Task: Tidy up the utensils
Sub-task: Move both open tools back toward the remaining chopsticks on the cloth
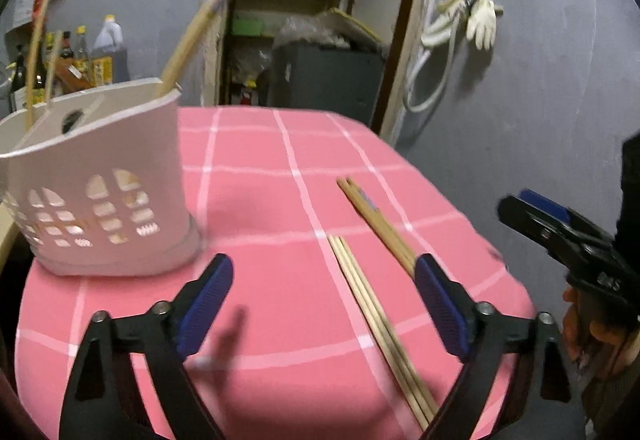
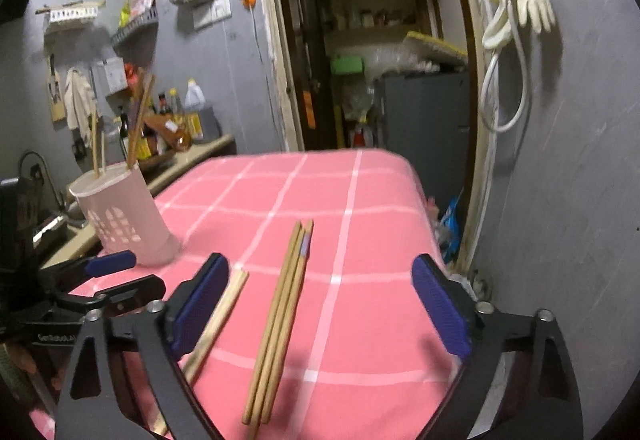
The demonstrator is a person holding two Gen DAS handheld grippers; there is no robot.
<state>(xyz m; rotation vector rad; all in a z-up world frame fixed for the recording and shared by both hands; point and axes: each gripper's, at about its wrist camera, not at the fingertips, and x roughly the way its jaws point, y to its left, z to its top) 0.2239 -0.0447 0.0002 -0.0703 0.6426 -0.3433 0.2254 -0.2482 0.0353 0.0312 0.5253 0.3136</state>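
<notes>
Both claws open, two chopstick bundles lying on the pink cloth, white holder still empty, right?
Not quite: the white holder is not empty. The right wrist view shows several chopsticks standing in it. The rest holds: left claw and right claw are open, and both bundles lie on the pink cloth.

No legible text — only blurred marks

Wooden chopsticks (image 2: 280, 320), matt cloth tablecloth (image 2: 360, 320)
</notes>
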